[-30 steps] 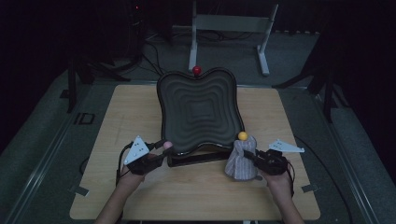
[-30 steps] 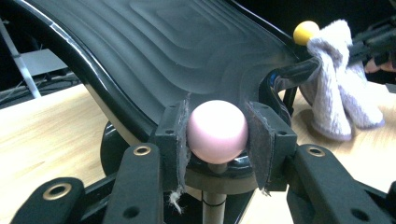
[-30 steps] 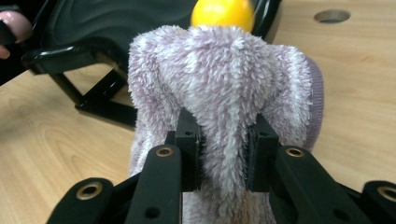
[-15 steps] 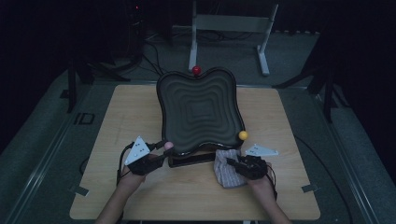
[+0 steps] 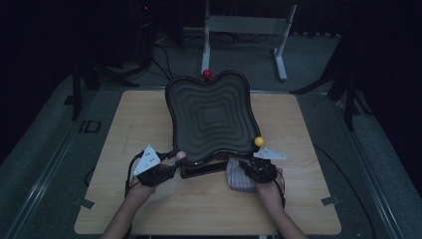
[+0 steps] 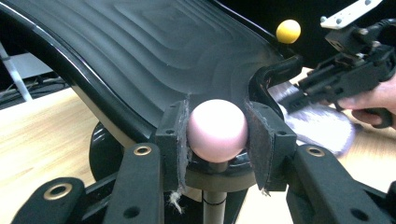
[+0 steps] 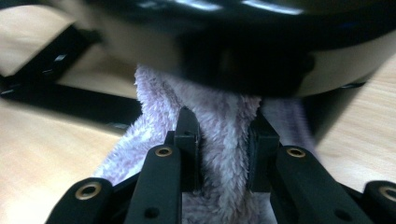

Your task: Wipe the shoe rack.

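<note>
Left gripper pinches a smooth pink ball knob at the glossy, rippled black tray's rim. Right gripper clamps fluffy lilac cloth under the tray edge, on the wooden table.

Carrying everything: a light wooden table with a pale grain, standing on a dark grey floor. Resting directly on it: the black base of a wavy black tray, sitting near the middle toward the near edge. Lying on the wood just right of that base: a fluffy pale lilac cloth, its far edge tucking under the tray's rim.
</note>
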Available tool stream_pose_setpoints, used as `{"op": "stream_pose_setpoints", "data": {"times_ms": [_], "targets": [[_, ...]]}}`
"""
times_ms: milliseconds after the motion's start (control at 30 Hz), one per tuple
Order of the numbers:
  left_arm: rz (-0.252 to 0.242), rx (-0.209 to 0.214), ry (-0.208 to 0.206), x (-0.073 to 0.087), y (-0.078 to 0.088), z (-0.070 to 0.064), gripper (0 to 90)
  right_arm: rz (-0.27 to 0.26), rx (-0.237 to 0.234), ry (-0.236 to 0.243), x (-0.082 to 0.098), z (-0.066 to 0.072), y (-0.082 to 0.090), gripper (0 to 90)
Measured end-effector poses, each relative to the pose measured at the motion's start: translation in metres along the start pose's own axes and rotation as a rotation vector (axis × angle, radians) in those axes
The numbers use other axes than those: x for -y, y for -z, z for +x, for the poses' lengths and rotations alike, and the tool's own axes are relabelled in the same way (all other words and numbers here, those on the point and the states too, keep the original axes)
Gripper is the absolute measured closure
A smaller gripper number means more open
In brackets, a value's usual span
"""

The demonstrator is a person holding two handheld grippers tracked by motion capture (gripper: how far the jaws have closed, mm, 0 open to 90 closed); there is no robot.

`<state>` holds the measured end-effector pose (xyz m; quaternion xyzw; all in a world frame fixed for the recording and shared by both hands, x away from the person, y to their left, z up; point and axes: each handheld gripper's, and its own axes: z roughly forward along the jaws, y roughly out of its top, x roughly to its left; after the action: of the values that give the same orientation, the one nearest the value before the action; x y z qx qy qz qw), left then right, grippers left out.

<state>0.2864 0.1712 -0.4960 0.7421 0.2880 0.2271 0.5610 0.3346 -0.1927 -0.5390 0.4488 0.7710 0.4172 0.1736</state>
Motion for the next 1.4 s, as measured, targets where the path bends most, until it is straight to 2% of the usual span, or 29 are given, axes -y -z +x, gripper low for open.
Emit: {"op": "stream_pose_setpoints", "data": {"times_ms": [67,233,400,600,833,900,1000,1100,1133,1200,1267,1333,1400], "targets": [[0.0,0.0,-0.002,0.0,0.0,0.0,60.7,0.014,0.01,-0.002,0.001,-0.001,-0.006,71.6],[0.0,0.002,0.001,0.0,0.0,0.0,60.7,0.026,0.046,0.07,0.001,0.015,-0.014,72.9],[0.001,0.0,0.001,0.0,0.0,0.0,60.7,0.023,0.024,0.107,0.003,0.03,-0.018,73.0],[0.007,-0.002,0.006,-0.001,0.0,-0.001,60.7,0.03,-0.019,0.159,0.0,0.058,-0.028,72.8],[0.009,-0.003,0.007,-0.001,-0.001,-0.001,60.7,0.037,-0.078,0.178,-0.007,0.087,-0.041,72.7],[0.009,-0.002,0.006,-0.002,-0.001,-0.001,60.7,0.04,-0.097,0.159,-0.01,0.093,-0.046,72.7],[0.009,0.0,0.007,-0.001,-0.001,-0.001,60.7,0.042,-0.123,0.182,-0.013,0.107,-0.053,72.6],[0.005,0.002,0.01,-0.001,-0.001,0.0,60.7,0.045,-0.156,0.167,-0.017,0.119,-0.06,72.2],[0.007,0.003,0.008,-0.001,0.0,0.0,60.7,0.044,-0.163,0.161,-0.018,0.123,-0.062,72.2],[0.005,0.004,0.008,-0.001,0.0,0.0,60.7,0.032,-0.14,0.182,-0.018,0.132,-0.064,72.2],[0.004,0.004,0.007,-0.001,0.0,0.0,60.7,0.025,-0.125,0.211,-0.017,0.133,-0.064,72.5],[0.003,0.004,0.007,-0.001,-0.001,0.0,60.7,0.03,-0.131,0.221,-0.016,0.129,-0.063,72.8],[0.004,0.003,0.005,-0.001,-0.001,0.0,60.7,0.038,-0.114,0.242,-0.016,0.124,-0.06,72.8]]}}
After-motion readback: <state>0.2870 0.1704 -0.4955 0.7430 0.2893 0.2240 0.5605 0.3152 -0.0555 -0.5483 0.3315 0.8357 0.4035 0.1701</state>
